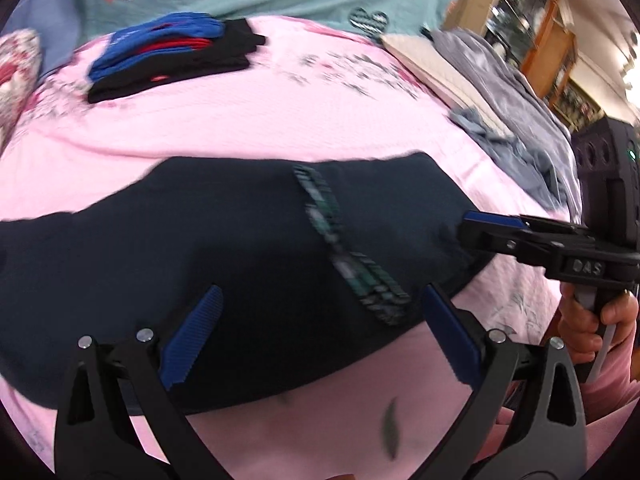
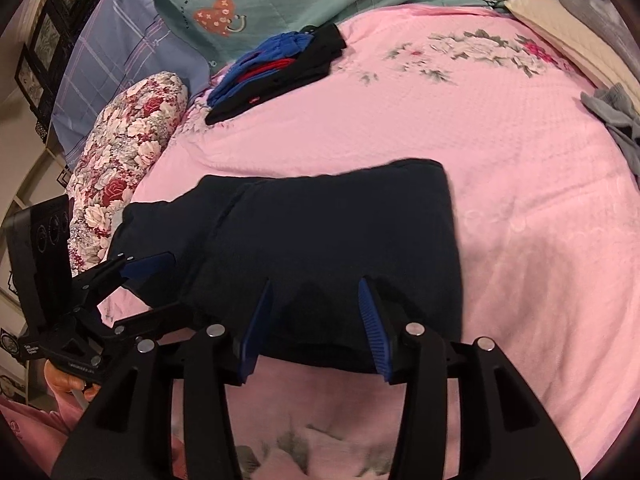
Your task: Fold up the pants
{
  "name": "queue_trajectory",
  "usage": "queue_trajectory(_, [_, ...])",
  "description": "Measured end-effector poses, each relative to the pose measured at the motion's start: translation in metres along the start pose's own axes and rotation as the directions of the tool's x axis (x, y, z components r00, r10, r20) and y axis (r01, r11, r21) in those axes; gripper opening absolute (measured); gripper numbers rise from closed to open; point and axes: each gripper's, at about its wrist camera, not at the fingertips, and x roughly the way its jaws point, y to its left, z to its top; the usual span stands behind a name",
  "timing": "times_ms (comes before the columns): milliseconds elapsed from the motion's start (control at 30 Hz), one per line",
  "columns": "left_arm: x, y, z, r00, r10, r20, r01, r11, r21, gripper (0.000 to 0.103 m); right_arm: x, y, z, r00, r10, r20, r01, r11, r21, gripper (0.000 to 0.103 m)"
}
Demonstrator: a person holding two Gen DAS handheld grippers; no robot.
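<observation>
pants [image 2: 328,248]: dark, folded into a compact block ahead of both grippers; further fold possibly left.
left gripper [image 1: 320,336]: released, spread over near edge.
right gripper [image 2: 316,320]: released, straddling near edge.

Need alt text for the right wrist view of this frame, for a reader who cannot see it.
Dark navy pants lie partly folded on a pink floral bedspread, with the open right gripper over their near edge. The left gripper reaches in at the pants' left end; a stack of folded clothes sits farther back.
</observation>
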Motion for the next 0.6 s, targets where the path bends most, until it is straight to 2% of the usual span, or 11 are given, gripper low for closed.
queue_trajectory(67, [-0.014, 0.023, 0.0, 0.999, 0.02, 0.026, -0.019, 0.998, -0.061, 0.101, 0.001, 0.019, 0.005, 1.0, 0.014, 0.011, -0.013, 0.999, -0.046, 0.047])
queue_trajectory(133, [-0.029, 0.047, -0.003, 0.997, 0.059, 0.049, -0.053, 0.991, -0.124, 0.101, 0.005, 0.039, 0.008, 0.999, 0.036, 0.022, -0.033, 0.995, -0.098, 0.052])
queue_trajectory(200, [-0.049, 0.078, -0.009, 0.989, 0.127, 0.071, -0.11, 0.973, -0.205, 0.101, 0.011, 0.061, 0.011, 0.998, 0.065, 0.027, -0.06, 0.986, -0.157, 0.053])
queue_trajectory(300, [-0.079, 0.13, -0.025, 0.97, 0.229, 0.082, -0.187, 0.919, -0.346, 0.101, 0.03, 0.103, 0.013, 0.994, 0.11, -0.011, -0.109, 0.956, -0.271, 0.053])
queue_trajectory(400, [-0.106, 0.181, -0.047, 0.947, 0.313, 0.072, -0.24, 0.837, -0.492, 0.101, 0.054, 0.148, 0.011, 0.986, 0.151, -0.075, -0.169, 0.909, -0.381, 0.053])
queue_trajectory(500, [-0.124, 0.215, -0.068, 0.934, 0.351, 0.062, -0.251, 0.772, -0.584, 0.101, 0.078, 0.195, 0.008, 0.974, 0.183, -0.135, -0.226, 0.843, -0.487, 0.053])
queue_trajectory(567, [-0.131, 0.23, -0.078, 0.933, 0.355, 0.058, -0.242, 0.737, -0.631, 0.101, 0.094, 0.225, 0.004, 0.969, 0.187, -0.161, -0.246, 0.791, -0.56, 0.053])
queue_trajectory(600, [-0.133, 0.237, -0.081, 0.934, 0.353, 0.059, -0.235, 0.728, -0.644, 0.101, 0.103, 0.241, 0.001, 0.967, 0.187, -0.172, -0.253, 0.759, -0.599, 0.053])
